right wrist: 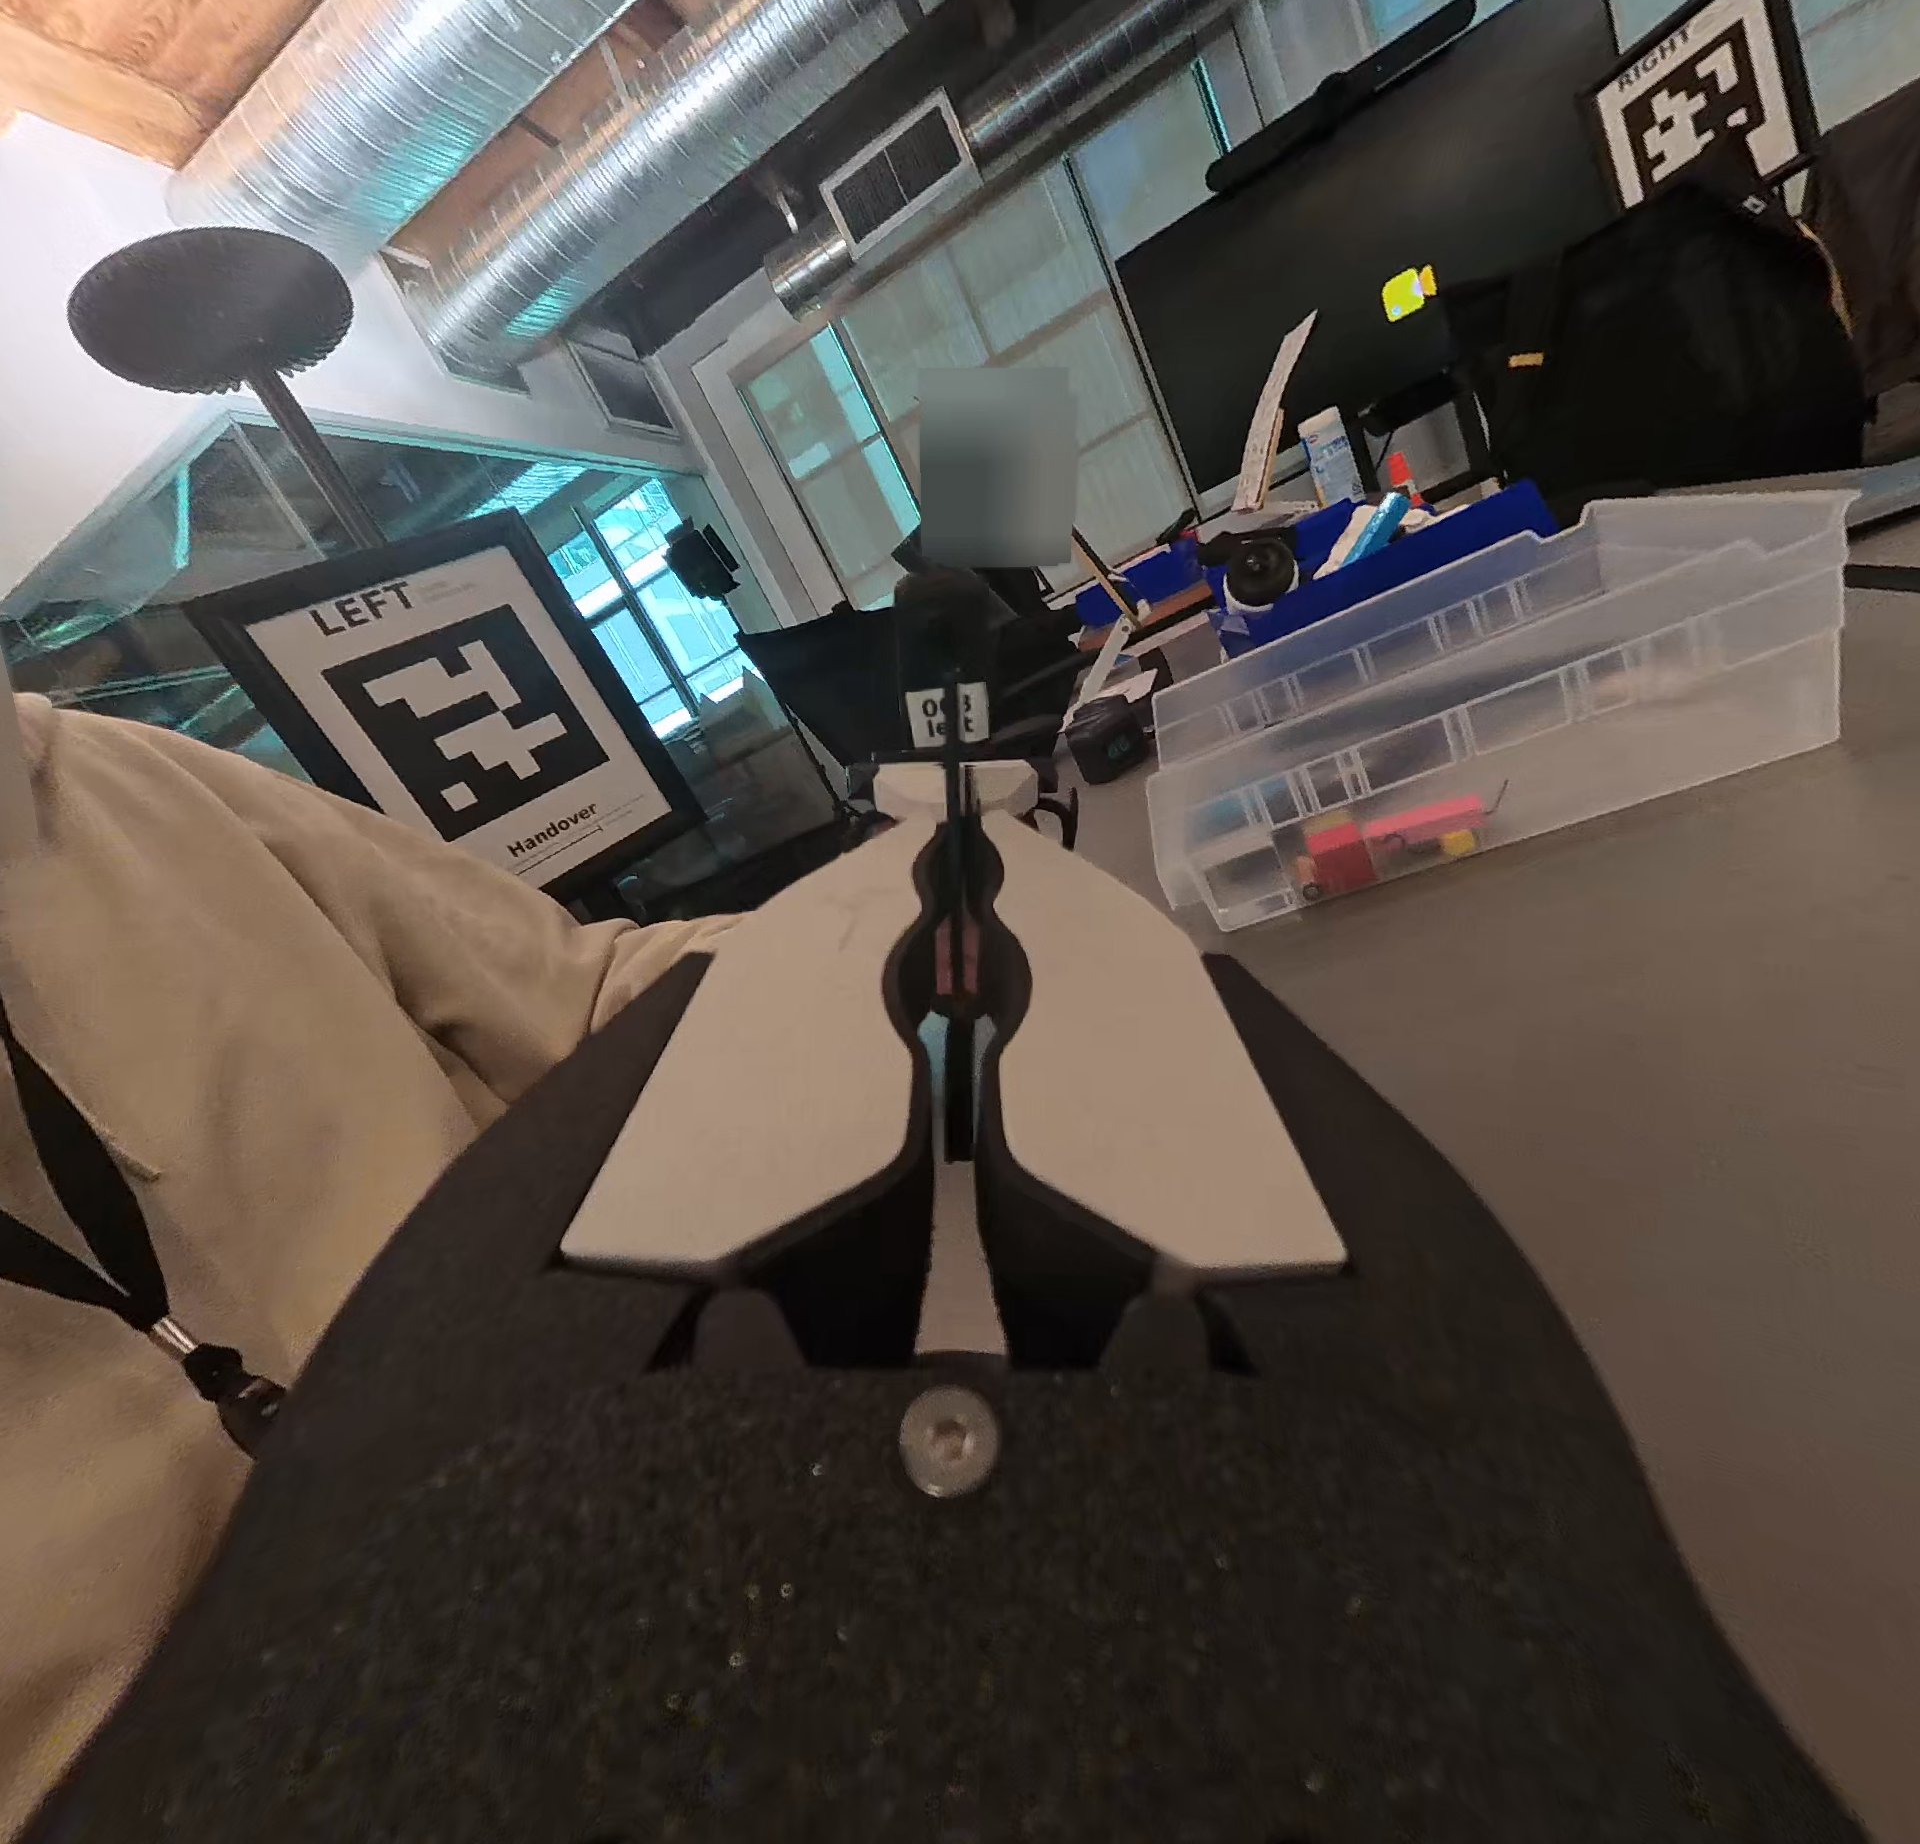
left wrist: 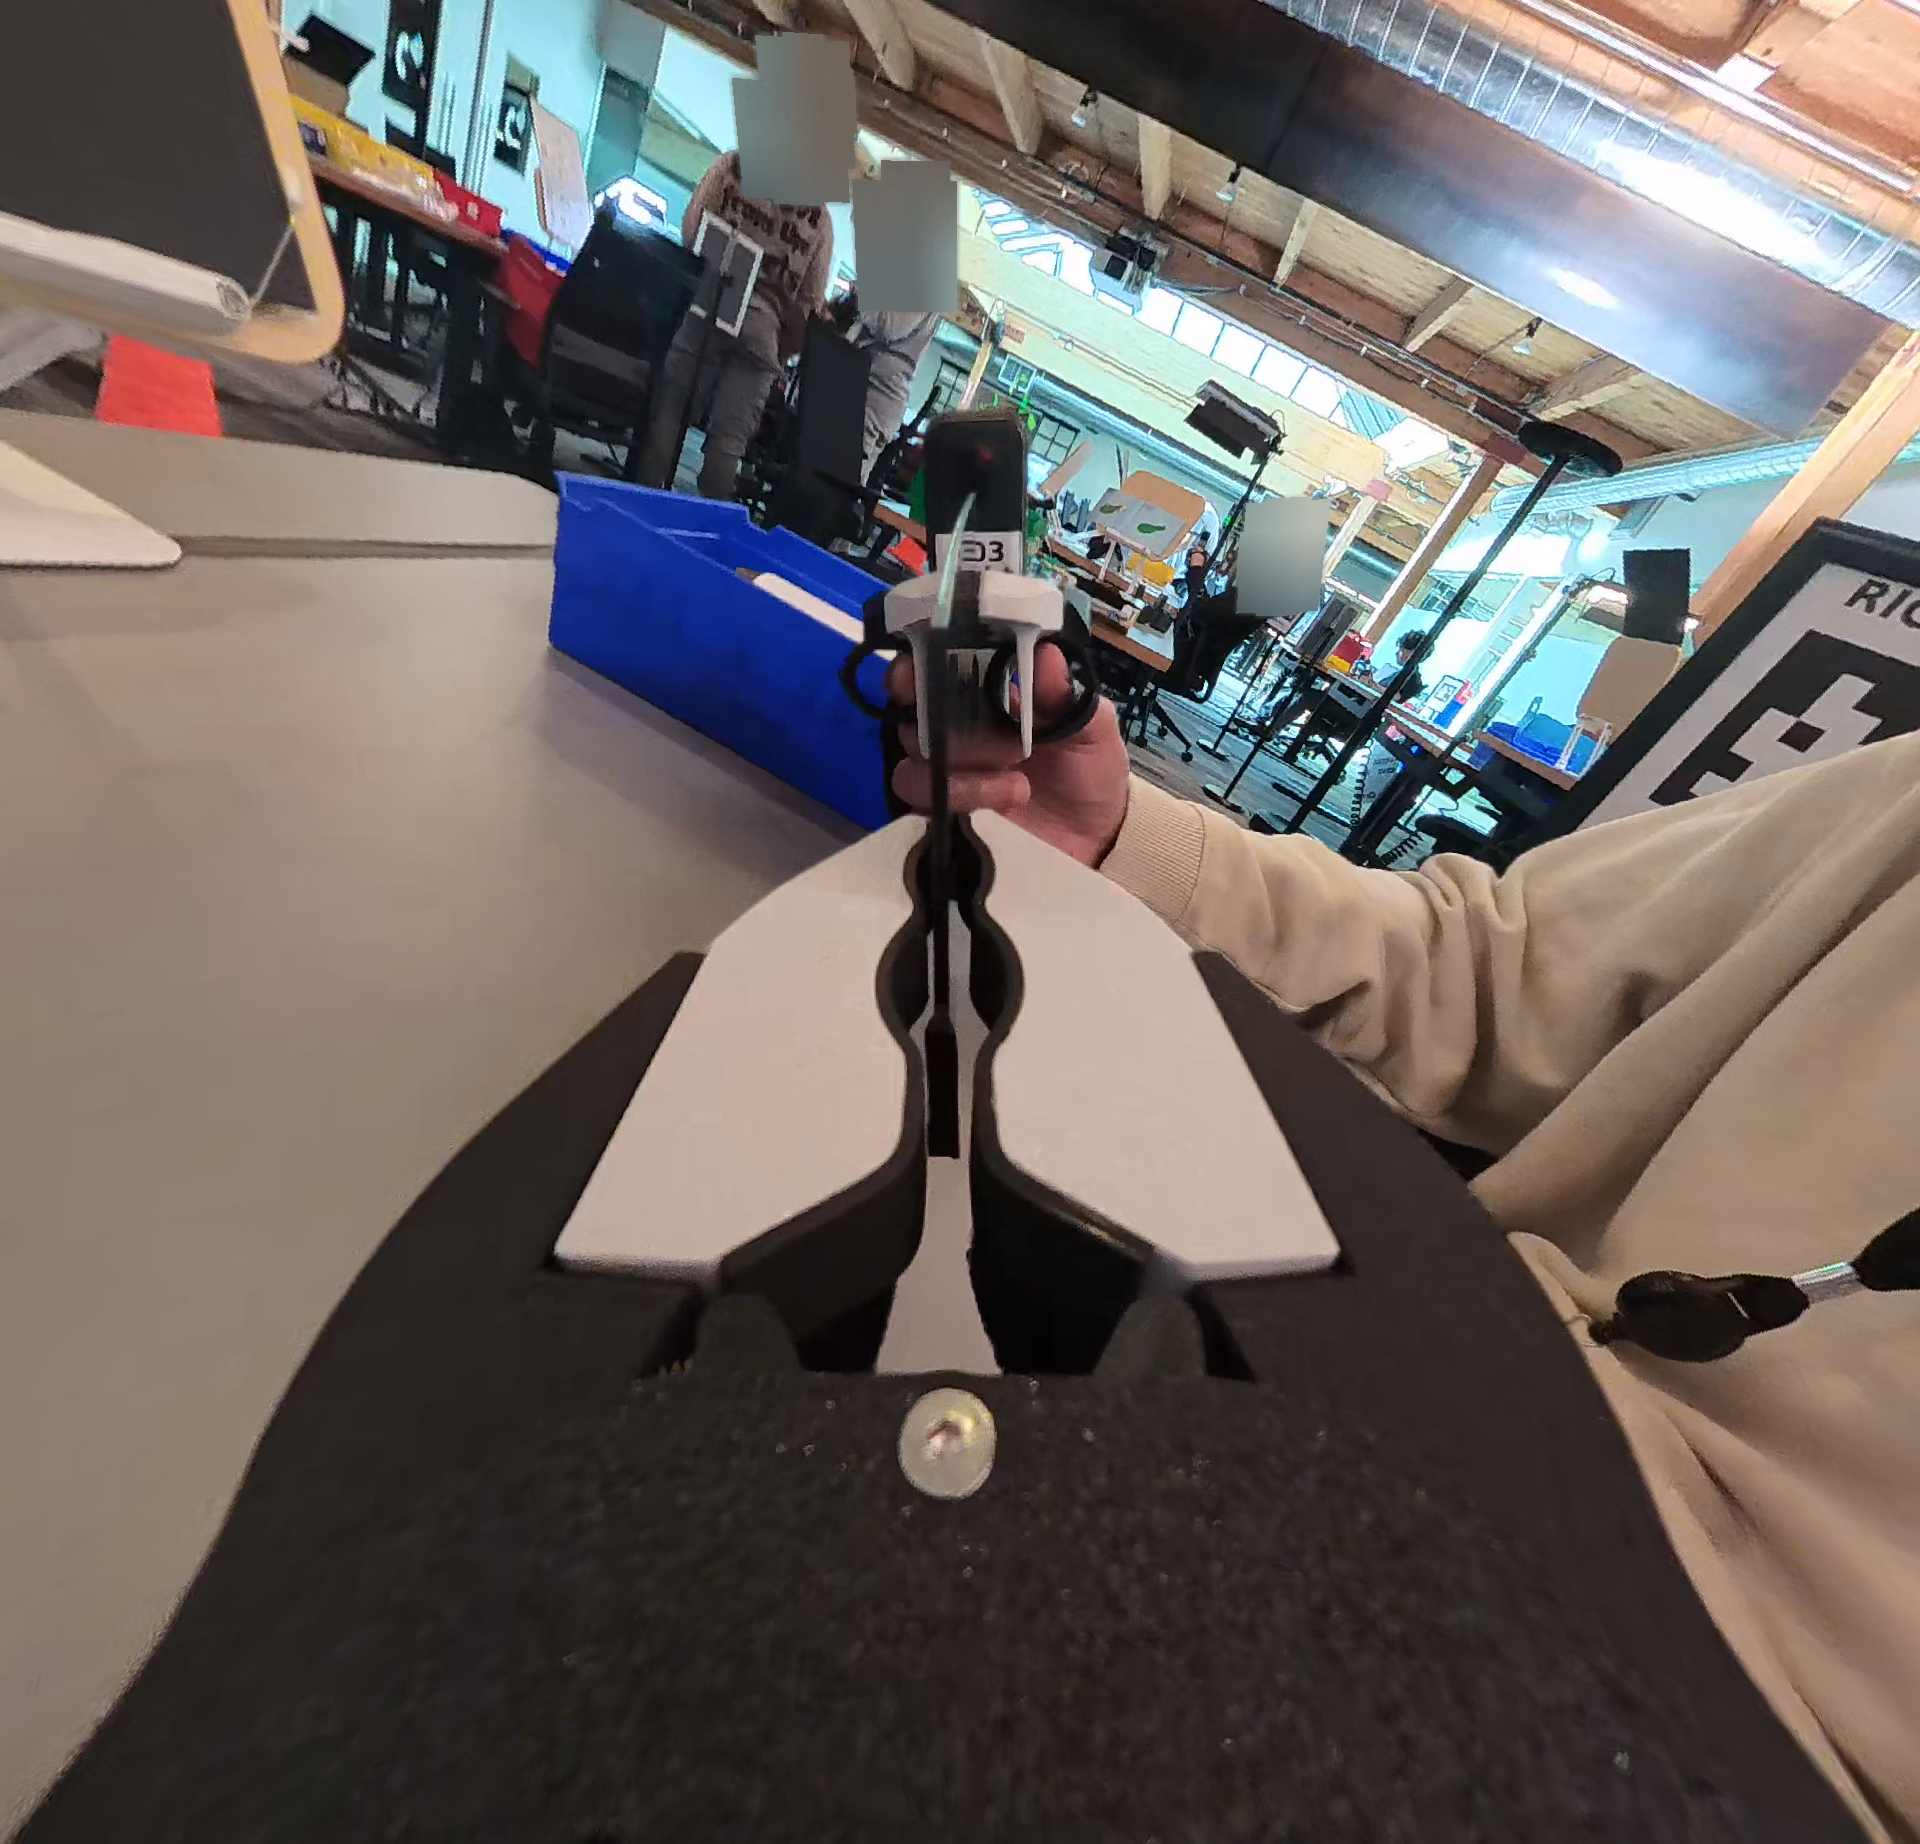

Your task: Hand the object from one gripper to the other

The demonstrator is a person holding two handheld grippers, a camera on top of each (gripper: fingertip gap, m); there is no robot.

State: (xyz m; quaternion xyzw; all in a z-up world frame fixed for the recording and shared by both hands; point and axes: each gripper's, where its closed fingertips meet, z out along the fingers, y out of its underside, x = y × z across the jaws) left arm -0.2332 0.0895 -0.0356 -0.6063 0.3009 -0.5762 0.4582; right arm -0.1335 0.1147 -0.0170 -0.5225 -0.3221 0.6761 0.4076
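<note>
Fingers (left wrist: 790,1067) of the left gripper (left wrist: 943,963) are pressed together on a thin black stick-like object (left wrist: 941,1077), which runs straight out from between their white pads. At the stick's far end the right gripper (right wrist: 954,963) faces back, and its own white fingers (right wrist: 1122,1067) also look closed on the same stick. So the object hangs in the air, held from both ends.

By my reading the handover is halfway: the receiving grip seems made, and one gripper has not yet let go. Which side gives I cannot tell.

Below the stick lies a plain grey table (left wrist: 312,859). Beyond the stick in the left wrist view sits a blue plastic bin (left wrist: 707,631). Right of the stick in the right wrist view stand stacked clear plastic trays (right wrist: 1507,693), and left of it a framed black-and-white marker board (right wrist: 447,693). High above it runs a ribbed silver duct (right wrist: 520,111) in a busy workshop
</note>
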